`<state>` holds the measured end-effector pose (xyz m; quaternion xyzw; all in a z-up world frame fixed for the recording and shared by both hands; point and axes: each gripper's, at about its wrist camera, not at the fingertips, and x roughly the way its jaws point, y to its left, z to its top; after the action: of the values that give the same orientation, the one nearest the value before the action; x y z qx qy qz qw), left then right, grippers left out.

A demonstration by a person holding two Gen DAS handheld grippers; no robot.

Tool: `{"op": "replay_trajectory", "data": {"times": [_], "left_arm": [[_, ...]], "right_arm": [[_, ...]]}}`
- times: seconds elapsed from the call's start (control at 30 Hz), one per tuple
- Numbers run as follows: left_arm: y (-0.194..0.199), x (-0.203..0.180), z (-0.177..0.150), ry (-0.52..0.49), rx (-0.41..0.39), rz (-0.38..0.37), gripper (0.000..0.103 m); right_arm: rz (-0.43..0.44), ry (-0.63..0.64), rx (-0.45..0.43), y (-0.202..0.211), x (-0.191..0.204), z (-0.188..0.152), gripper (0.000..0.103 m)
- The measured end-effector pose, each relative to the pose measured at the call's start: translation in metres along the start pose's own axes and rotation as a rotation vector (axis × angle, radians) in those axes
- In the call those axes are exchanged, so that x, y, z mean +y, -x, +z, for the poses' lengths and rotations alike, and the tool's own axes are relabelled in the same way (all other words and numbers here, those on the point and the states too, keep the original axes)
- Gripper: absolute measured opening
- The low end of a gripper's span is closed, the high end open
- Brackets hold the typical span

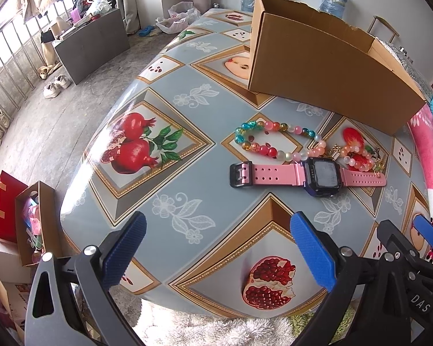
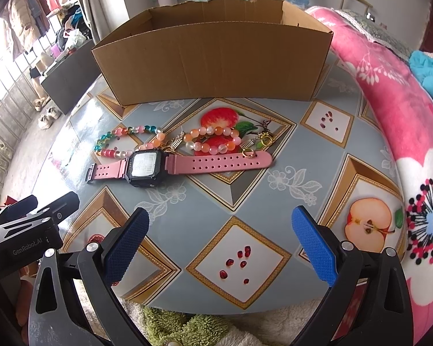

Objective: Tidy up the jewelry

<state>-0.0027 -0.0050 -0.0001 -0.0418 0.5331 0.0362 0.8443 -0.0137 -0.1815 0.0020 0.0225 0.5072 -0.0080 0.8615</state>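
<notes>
A pink-strapped watch with a black square face lies flat on the table; it also shows in the right wrist view. Behind it lie a multicoloured bead bracelet and a pink-orange bead bracelet with small gold charms. An open cardboard box stands behind them. My left gripper is open and empty, near the table's front edge. My right gripper is open and empty, also short of the jewelry.
The table wears a grey fruit-print cloth. A pink floral blanket lies along its right side. On the floor at left stand a small cardboard box and a red bag.
</notes>
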Motion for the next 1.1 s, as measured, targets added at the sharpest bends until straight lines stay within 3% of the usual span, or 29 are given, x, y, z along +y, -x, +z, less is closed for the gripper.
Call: {"op": "replay_trajectory", "data": {"times": [0.8, 1.1], "left_arm": [[-0.021, -0.007, -0.004, -0.041, 0.058, 0.0, 0.097], [-0.04, -0.012, -0.007, -0.098, 0.088, 0.037, 0.098]], "right_arm": [[-0.017, -0.022, 0.023, -0.012, -0.006, -0.001, 0.095], [-0.019, -0.03, 0.068, -0.033, -0.004, -0.005, 0.095]]}}
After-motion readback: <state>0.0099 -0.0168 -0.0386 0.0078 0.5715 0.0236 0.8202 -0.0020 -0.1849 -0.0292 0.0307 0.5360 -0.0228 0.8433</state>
